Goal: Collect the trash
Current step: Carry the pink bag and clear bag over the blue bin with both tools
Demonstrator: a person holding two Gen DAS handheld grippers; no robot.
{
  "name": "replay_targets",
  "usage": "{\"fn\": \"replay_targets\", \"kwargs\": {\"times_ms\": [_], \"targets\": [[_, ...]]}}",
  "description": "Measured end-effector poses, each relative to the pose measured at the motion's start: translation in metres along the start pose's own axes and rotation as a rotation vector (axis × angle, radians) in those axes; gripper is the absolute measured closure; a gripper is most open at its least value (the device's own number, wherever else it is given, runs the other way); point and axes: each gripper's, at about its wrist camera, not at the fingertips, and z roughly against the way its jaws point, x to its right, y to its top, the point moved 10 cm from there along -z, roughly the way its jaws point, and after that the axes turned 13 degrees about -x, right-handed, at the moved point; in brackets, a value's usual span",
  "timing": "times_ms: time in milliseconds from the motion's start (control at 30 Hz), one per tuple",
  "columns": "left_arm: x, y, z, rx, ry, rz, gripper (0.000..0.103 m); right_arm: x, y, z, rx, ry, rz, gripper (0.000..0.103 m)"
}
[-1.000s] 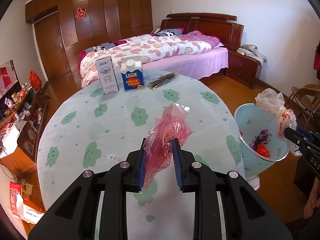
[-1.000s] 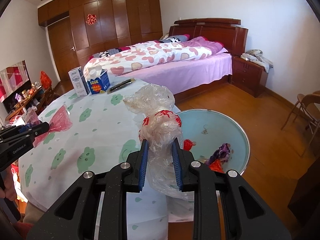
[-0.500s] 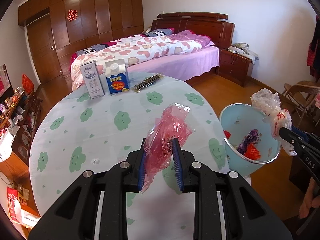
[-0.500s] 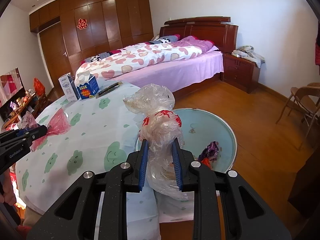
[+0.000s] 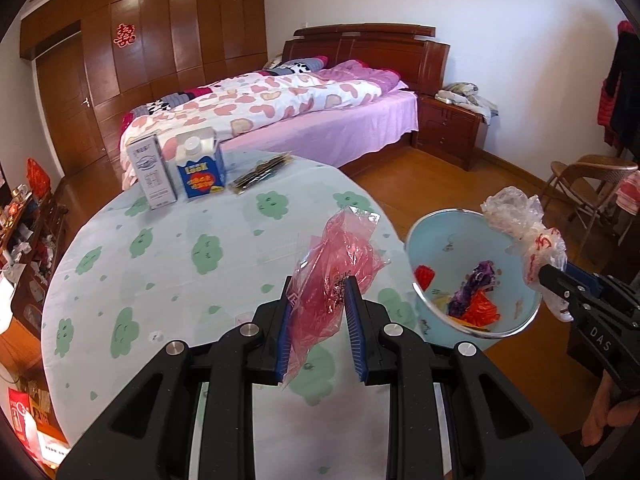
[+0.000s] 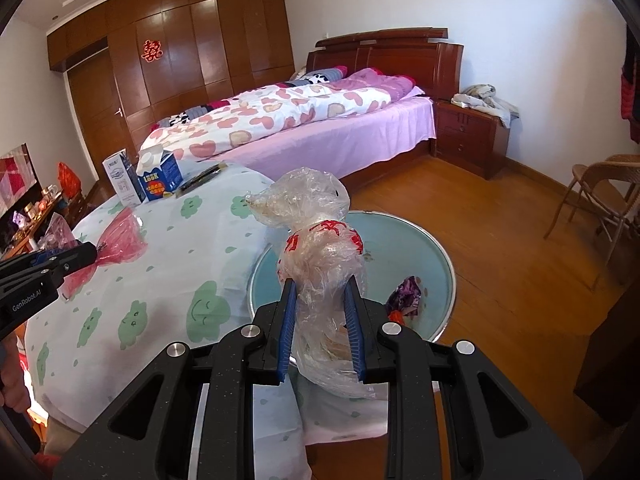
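Left wrist view: left gripper point(image 5: 320, 312) pinches a pink wrapper point(image 5: 340, 264).
Right gripper point(image 6: 320, 312): clamps a clear bag point(image 6: 320, 264).
Table point(image 5: 168, 280): cloud-print cloth (bedroom behind).

A bedroom with white walls point(image 6: 500, 8) and a polished wooden floor point(image 6: 500, 232). A dark wooden wardrobe point(image 5: 192, 40) covers the far wall, a red paper ornament point(image 5: 123, 35) on one panel. The bed point(image 6: 320, 136) has a wooden headboard point(image 5: 368, 46), a purple sheet and a quilt printed with pink hearts. A nightstand point(image 6: 470, 136) beside it carries crumpled cloth. A folding chair point(image 6: 596, 196) stands by the right wall. Daylight falls across the round tabletop point(image 5: 168, 264), covered in a pale cloth with green clouds.
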Motion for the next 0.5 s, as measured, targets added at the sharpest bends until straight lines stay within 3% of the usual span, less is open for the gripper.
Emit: {"fn": "replay_targets", "kwargs": {"times_ms": [500], "targets": [[0.038,0.009,-0.022,-0.029,-0.052,-0.038,0.079,0.029,-0.002,-0.008,-0.013,-0.03,-0.064,0.079]]}}
